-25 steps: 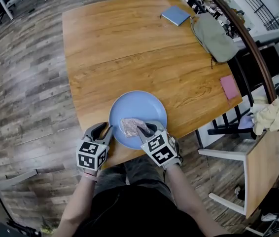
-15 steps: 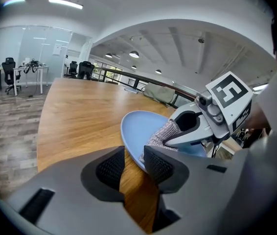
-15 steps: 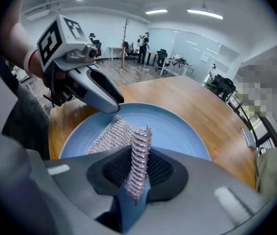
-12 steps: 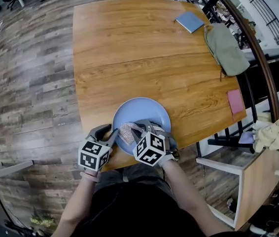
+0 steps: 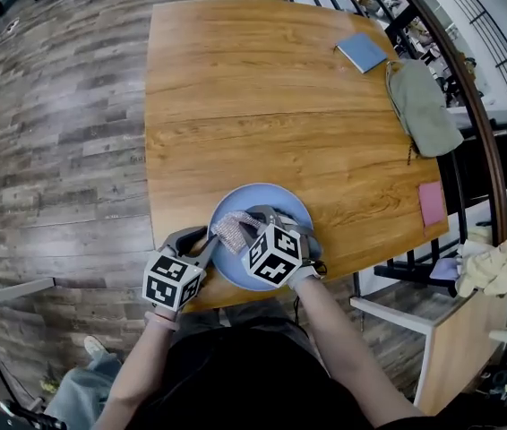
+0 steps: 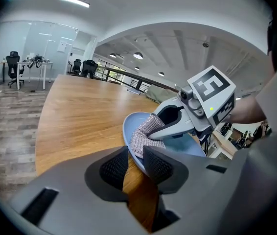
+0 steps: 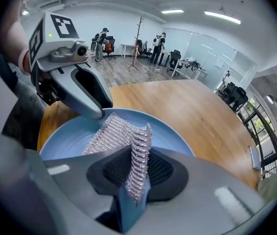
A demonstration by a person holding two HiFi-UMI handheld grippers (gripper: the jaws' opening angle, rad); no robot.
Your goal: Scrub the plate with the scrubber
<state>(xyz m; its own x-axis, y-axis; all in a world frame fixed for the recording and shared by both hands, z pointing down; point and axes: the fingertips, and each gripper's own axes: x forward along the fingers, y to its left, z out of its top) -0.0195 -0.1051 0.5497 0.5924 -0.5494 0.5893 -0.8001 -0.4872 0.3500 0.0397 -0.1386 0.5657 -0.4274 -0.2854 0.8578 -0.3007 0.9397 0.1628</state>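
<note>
In the head view we see the blue plate (image 5: pixel 267 193) at the 6 o'clock edge of the wooden table (image 5: pixel 236 88), just in front of the person. The left gripper (image 5: pixel 203 239) meets the plate's rim at about 8 o'clock, and the right gripper (image 5: pixel 252 225) reaches in from about 5 o'clock, with its marker cube over the plate's near half. The silvery mesh scrubber (image 5: pixel 232 231) lies on the plate's 9 o'clock part, at the right gripper's tip. Toward 1 o'clock on the table we find a blue notebook (image 5: pixel 363 52) and, beside it at the edge, a grey-green bag (image 5: pixel 422 97); a pink pad (image 5: pixel 432 204) sits at the 4 o'clock corner. In the left gripper view, we see the two jaws closed on the plate's near rim (image 6: pixel 128 136), which is pinched between the ribbed pads, and the plate is tilted up off the wood. Beyond it, at 1 o'clock, the right gripper presses the scrubber (image 6: pixel 146 133) against the plate's inner face. In the right gripper view, the jaws are clamped on the scrubber (image 7: pixel 137 165), a fold of mesh standing upright between the pads while the rest spreads onto the plate (image 7: pixel 173 131). The left gripper (image 7: pixel 95 110) comes in from 10 o'clock, touching the scrubber's far corner.
</note>
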